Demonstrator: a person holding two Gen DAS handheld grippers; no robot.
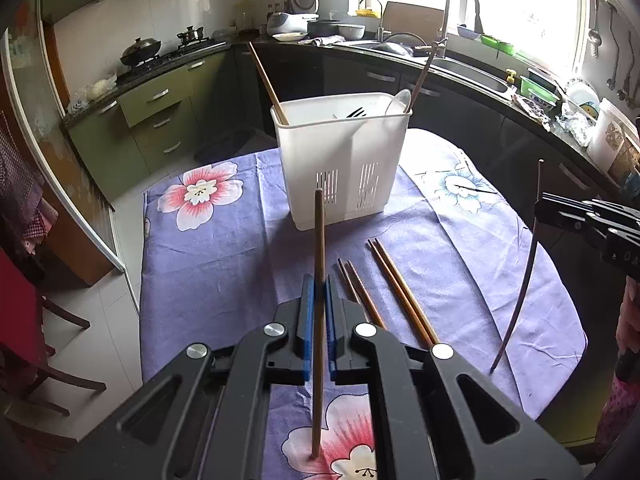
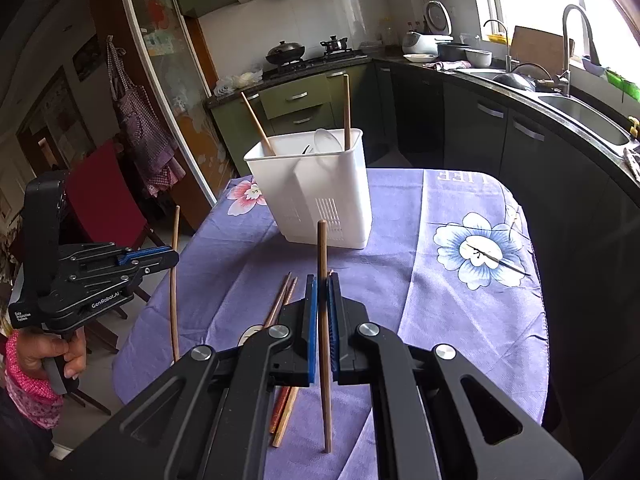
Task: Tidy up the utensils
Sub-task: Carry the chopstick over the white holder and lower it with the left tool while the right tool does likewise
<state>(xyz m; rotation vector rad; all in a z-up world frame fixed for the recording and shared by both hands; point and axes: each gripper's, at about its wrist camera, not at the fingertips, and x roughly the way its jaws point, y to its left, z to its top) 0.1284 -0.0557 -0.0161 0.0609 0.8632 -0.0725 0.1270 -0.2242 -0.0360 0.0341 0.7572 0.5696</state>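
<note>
Left tool (image 1: 319,292) clamps a chopstick (image 1: 319,240) upright between its pads

- Left gripper (image 1: 319,292): black angular linkage arms with round silver pivot screws behind the tips; blue pads lining the inner finger faces
- Right gripper (image 2: 322,292): same black frame; silver screws; blue pads
- White "GenRobot.AI" lettering along the left gripper's side
- Pink patterned sleeve (image 2: 28,392) below its handle

Purple floral tablecloth (image 1: 224,264) on table; wok (image 2: 285,50) on stove; faucet (image 1: 460,4) over sink; red chair (image 2: 106,200).
</note>
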